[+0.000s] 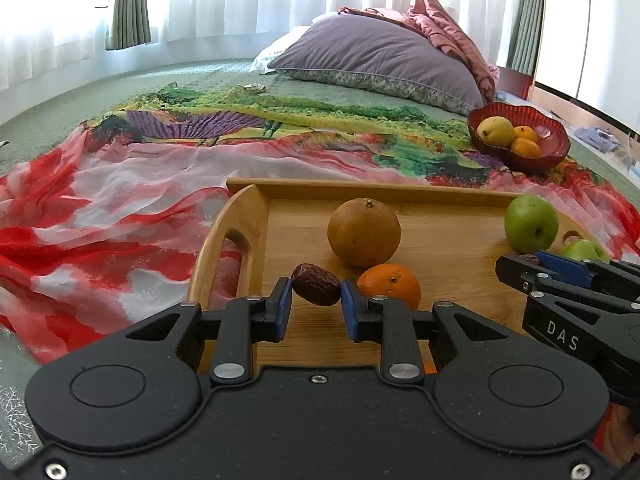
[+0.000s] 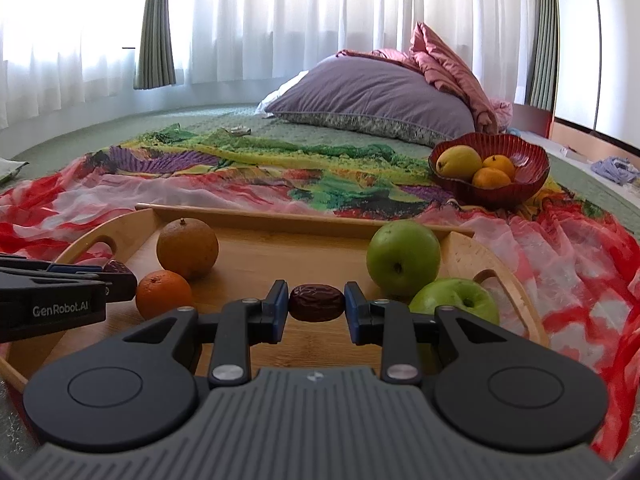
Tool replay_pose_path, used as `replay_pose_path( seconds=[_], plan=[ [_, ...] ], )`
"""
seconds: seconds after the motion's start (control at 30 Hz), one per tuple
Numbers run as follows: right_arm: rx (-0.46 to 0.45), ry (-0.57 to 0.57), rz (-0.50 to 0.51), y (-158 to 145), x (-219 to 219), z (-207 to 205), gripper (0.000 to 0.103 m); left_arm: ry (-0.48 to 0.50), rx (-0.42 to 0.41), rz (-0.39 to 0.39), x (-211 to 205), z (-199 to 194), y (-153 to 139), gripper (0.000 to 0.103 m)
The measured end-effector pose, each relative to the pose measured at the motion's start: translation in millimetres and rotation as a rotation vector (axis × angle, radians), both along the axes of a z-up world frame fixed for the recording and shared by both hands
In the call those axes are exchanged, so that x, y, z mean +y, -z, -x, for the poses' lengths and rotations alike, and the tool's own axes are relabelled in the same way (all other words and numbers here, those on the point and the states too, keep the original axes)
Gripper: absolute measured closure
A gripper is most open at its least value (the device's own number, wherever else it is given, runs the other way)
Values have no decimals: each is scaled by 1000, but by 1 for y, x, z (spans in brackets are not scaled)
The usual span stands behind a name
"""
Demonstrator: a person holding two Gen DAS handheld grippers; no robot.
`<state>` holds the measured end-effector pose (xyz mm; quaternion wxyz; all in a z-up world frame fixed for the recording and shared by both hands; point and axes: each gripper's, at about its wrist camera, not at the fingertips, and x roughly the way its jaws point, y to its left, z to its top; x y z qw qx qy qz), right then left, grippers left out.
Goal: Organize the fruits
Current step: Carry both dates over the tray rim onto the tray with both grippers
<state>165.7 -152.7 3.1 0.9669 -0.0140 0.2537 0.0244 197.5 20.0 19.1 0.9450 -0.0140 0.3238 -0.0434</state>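
My left gripper (image 1: 316, 294) is shut on a dark red date (image 1: 316, 290) above the left part of the wooden tray (image 1: 248, 216). My right gripper (image 2: 316, 303) is shut on a second date (image 2: 316, 302) above the tray (image 2: 256, 216). On the tray lie a brown round fruit (image 1: 363, 232), a small orange (image 1: 390, 284) and two green apples (image 2: 403, 257) (image 2: 456, 300). The red bowl (image 2: 528, 168) at the back right holds a yellow pear (image 2: 458, 161) and two oranges (image 2: 492, 178). In the left wrist view the right gripper (image 1: 520, 264) shows at the right.
The tray lies on a colourful scarf (image 1: 120, 200) spread over a green bedspread. A purple pillow (image 1: 372, 56) and pink bedding lie behind. White curtains close the back. The left gripper's body (image 2: 60, 292) shows at the left of the right wrist view.
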Motion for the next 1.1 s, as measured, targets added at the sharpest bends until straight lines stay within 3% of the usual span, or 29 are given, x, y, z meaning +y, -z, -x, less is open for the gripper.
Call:
replay_pose_path(
  seconds=[1.1],
  plan=[
    [60,16,-2,15,-1,-12,68,-6,8,-8,-1,-9,8,77]
  ],
)
